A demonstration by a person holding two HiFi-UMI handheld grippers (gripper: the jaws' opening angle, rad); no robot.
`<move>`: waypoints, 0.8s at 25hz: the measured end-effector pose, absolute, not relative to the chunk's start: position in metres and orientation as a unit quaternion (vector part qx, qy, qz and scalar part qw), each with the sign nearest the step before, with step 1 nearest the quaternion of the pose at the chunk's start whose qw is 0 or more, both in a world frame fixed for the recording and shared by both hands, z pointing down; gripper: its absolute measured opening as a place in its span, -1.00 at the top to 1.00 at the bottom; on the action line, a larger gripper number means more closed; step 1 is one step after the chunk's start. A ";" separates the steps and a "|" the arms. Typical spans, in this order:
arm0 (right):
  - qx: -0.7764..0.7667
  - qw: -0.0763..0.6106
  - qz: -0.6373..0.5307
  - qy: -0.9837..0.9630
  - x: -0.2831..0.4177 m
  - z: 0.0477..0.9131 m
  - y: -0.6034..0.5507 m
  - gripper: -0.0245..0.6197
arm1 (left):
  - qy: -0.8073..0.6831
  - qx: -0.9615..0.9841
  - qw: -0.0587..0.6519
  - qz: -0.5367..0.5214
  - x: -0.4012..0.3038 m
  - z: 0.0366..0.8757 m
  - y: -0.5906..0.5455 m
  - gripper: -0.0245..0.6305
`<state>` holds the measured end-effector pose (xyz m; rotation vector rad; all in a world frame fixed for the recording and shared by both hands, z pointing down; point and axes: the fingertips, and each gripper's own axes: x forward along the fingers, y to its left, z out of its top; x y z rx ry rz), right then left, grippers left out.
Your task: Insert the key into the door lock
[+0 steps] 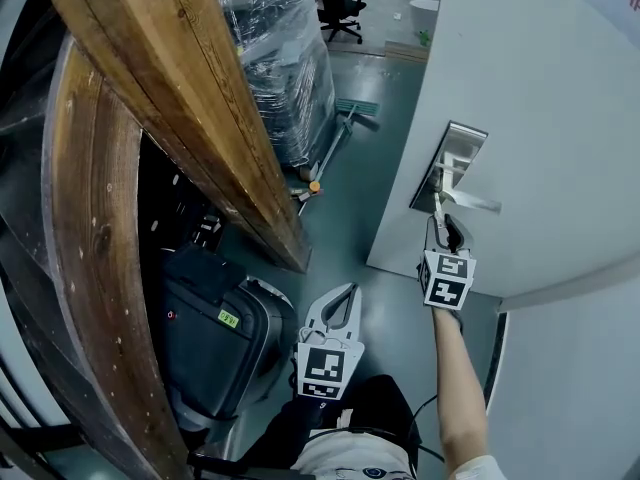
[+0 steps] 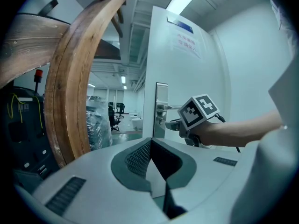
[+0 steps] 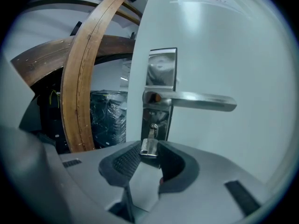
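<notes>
A white door stands at the right, with a steel lock plate and a lever handle. My right gripper is up against the plate below the handle, shut on a small silver key. The key's blade points into the keyhole and its tip appears to be in the keyhole. My left gripper hangs lower and to the left, away from the door, shut with nothing in it. In the left gripper view the right gripper's marker cube shows beside the lock plate.
Big curved wooden beams fill the left side close by. A black wheeled case stands below them on the green floor. Farther off are a plastic-wrapped pallet and an office chair.
</notes>
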<state>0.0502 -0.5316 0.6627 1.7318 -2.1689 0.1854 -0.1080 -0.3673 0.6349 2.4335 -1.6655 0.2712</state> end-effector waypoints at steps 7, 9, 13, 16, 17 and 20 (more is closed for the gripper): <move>0.618 0.179 0.076 -0.762 0.052 0.665 -0.536 0.56 | -0.560 0.819 0.090 0.090 -0.105 0.635 -0.373 0.92; 0.629 0.176 0.079 -0.753 0.051 0.665 -0.536 0.56 | -0.561 0.819 0.088 0.089 -0.104 0.634 -0.377 0.92; 0.662 0.160 0.091 -0.727 0.047 0.662 -0.537 0.56 | -0.564 0.817 0.079 0.088 -0.107 0.631 -0.391 0.92; 0.679 0.143 0.103 -0.713 0.044 0.661 -0.541 0.56 | -0.567 0.816 0.069 0.090 -0.112 0.629 -0.403 0.92; 0.683 0.136 0.107 -0.710 0.043 0.661 -0.542 0.56 | -0.568 0.815 0.066 0.091 -0.114 0.629 -0.407 0.92; 0.693 0.133 0.106 -0.701 0.043 0.663 -0.548 0.56 | -0.574 0.812 0.061 0.089 -0.121 0.629 -0.417 0.92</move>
